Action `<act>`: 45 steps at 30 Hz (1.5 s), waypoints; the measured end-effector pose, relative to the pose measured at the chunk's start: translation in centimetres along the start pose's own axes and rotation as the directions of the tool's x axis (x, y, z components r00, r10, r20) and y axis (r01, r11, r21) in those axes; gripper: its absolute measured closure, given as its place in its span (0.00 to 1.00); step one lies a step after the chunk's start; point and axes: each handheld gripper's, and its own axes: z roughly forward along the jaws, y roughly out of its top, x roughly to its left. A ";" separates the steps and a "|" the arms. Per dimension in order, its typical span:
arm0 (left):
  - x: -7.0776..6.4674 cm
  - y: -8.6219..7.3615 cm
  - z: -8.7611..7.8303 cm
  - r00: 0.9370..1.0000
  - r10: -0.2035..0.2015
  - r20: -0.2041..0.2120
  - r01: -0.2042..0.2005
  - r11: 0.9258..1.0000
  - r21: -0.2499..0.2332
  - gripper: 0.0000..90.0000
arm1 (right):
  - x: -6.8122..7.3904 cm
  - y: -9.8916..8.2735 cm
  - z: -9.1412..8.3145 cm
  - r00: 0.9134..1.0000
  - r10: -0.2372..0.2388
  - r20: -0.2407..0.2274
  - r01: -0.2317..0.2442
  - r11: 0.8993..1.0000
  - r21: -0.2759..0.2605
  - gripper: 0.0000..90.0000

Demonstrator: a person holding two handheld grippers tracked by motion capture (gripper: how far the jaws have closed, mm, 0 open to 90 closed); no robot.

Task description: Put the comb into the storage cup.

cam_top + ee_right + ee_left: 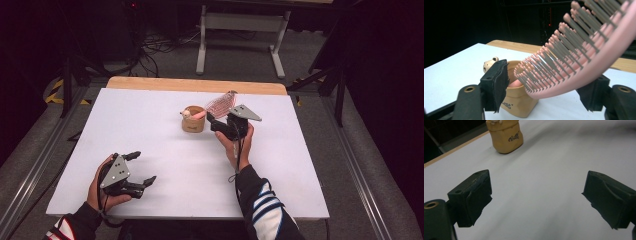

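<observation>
Left claw (141, 174) rests near the front of the white surface (150, 130), jaws spread and empty, seemingly parked. Farther in, the right claw (220, 125) grips a pink hairbrush (221, 103), whose handle dips into the tan cup (193, 120), likely being stood there. Its own view shows the bristles (564, 47) and a small figure (489, 64) on the cup's rim.

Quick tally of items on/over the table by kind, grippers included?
Grippers: 2, left gripper and right gripper
Hairbrushes: 1, pink hairbrush, handle down in the cup
Cups: 1, tan cup
Small figures: 1, spotted figure at the cup's rim
Total: 5
</observation>
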 end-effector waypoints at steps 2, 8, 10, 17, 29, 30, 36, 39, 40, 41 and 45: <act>0.0 0.0 0.0 1.000 0.001 0.000 -0.001 1.000 0.001 0.10 | 0.0 0.1 -0.1 1.000 -0.005 0.005 0.005 1.000 -0.001 0.34; 0.0 0.0 0.0 1.000 0.005 0.002 -0.005 1.000 0.007 0.10 | -0.1 0.3 -0.6 1.000 -0.007 0.016 0.007 1.000 -0.011 0.33; 0.0 0.0 0.0 1.000 0.004 0.001 -0.004 1.000 0.007 0.10 | -0.1 0.3 -0.6 1.000 -0.008 0.014 0.008 1.000 -0.014 0.33; 0.0 0.0 0.0 1.000 0.003 0.001 -0.003 1.000 0.005 0.10 | -0.5 0.7 -1.2 1.000 -0.011 0.022 0.012 1.000 -0.026 0.33; 0.0 0.0 0.1 1.000 0.005 0.000 -0.005 1.000 0.009 0.10 | -0.8 0.8 -1.7 0.999 -0.013 0.029 0.014 0.999 -0.034 0.32; 0.0 0.0 0.1 1.000 0.004 0.000 -0.004 1.000 0.008 0.10 | -0.8 0.8 -1.7 0.999 -0.015 0.031 0.016 0.999 -0.034 0.32; 0.0 0.0 0.0 1.000 0.003 0.001 -0.003 1.000 0.008 0.10 | -0.7 0.8 -1.9 0.999 -0.020 0.035 0.021 0.999 -0.034 0.30; 0.0 0.0 0.1 1.000 0.004 0.002 -0.004 1.000 0.008 0.10 | -0.6 0.8 -2.0 0.999 -0.028 0.038 0.029 0.999 -0.037 0.30; 0.0 0.0 0.1 1.000 0.005 0.001 -0.005 1.000 0.009 0.10 | -0.6 0.9 -2.1 0.999 -0.030 0.037 0.031 0.999 -0.038 0.30; 0.0 0.0 0.1 1.000 0.005 0.001 -0.005 1.000 0.008 0.10 | -0.6 0.9 -2.1 0.999 -0.031 0.037 0.032 0.999 -0.040 0.30; 0.0 0.0 0.1 1.000 0.004 0.002 -0.004 1.000 0.008 0.10 | -0.6 0.8 -2.2 0.999 -0.031 0.029 0.032 0.999 -0.037 0.28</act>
